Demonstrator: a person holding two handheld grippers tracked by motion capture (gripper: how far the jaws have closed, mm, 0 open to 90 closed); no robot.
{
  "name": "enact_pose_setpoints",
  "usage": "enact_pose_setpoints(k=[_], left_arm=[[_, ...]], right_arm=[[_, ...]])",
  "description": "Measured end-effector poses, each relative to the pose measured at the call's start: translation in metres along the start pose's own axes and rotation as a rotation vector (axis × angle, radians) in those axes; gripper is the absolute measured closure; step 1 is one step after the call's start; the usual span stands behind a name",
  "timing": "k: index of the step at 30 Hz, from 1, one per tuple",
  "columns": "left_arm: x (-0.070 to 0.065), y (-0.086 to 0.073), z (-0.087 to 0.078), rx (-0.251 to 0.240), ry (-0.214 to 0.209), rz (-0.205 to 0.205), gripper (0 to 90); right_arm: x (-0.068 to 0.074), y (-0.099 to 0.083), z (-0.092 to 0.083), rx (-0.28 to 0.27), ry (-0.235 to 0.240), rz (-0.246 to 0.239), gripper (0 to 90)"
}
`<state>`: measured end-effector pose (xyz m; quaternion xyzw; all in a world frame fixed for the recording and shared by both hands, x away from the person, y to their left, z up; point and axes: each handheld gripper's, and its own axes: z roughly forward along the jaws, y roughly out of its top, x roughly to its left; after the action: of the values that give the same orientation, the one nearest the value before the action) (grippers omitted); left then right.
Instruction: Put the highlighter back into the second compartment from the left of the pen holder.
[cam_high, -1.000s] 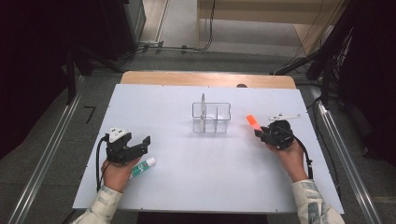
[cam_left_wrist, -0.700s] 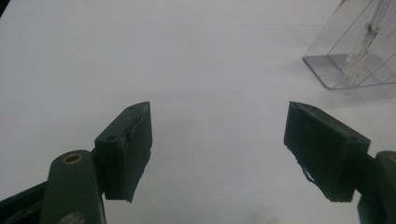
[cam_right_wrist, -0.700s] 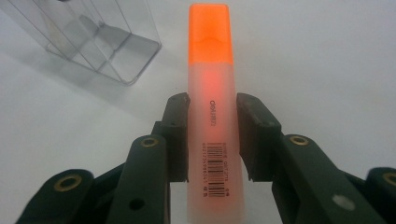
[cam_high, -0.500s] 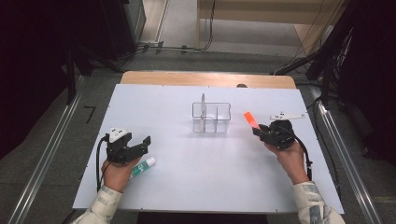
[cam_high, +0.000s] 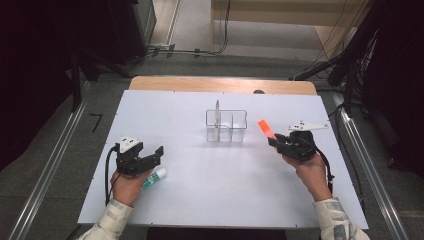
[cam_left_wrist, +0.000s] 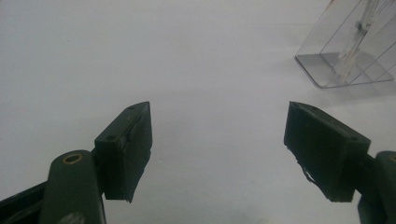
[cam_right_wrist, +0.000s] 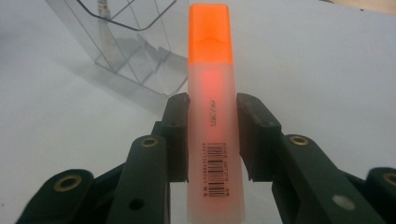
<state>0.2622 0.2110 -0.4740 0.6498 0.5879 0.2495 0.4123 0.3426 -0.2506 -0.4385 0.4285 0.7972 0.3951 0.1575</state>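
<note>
An orange highlighter (cam_right_wrist: 212, 93) with an orange cap and a frosted body is clamped between the jaws of my right gripper (cam_right_wrist: 212, 107). In the high view the highlighter (cam_high: 266, 128) sticks out up and to the left of the right gripper (cam_high: 276, 141), to the right of a clear plastic organizer (cam_high: 226, 126). My left gripper (cam_high: 159, 152) rests at the table's left with its jaws wide apart. Nothing lies between them in the left gripper view (cam_left_wrist: 219, 149). A green-and-white tube (cam_high: 154, 178) lies just under the left hand.
The white table top (cam_high: 200, 195) ends at a wooden strip (cam_high: 220, 85) at the back. The organizer (cam_right_wrist: 126, 42) has dividers and a thin white item standing in it (cam_high: 218, 111). Metal rails run along both sides of the table.
My right gripper has risen a little and shifted left toward the organizer, carrying the highlighter. The left hand has stayed put.
</note>
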Motion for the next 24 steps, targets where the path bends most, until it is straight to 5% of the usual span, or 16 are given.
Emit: enact_pose_setpoints(k=[15, 24], left_arm=[[-0.015, 0.001, 0.005, 0.003, -0.025, 0.021, 24.1], [-0.03, 0.003, 0.011, -0.001, -0.059, 0.045, 34.4]], right_arm=[[0.021, 0.004, -0.002, -0.015, 0.051, -0.034, 64.4], [0.031, 0.006, -0.001, -0.02, 0.072, -0.06, 64.4]])
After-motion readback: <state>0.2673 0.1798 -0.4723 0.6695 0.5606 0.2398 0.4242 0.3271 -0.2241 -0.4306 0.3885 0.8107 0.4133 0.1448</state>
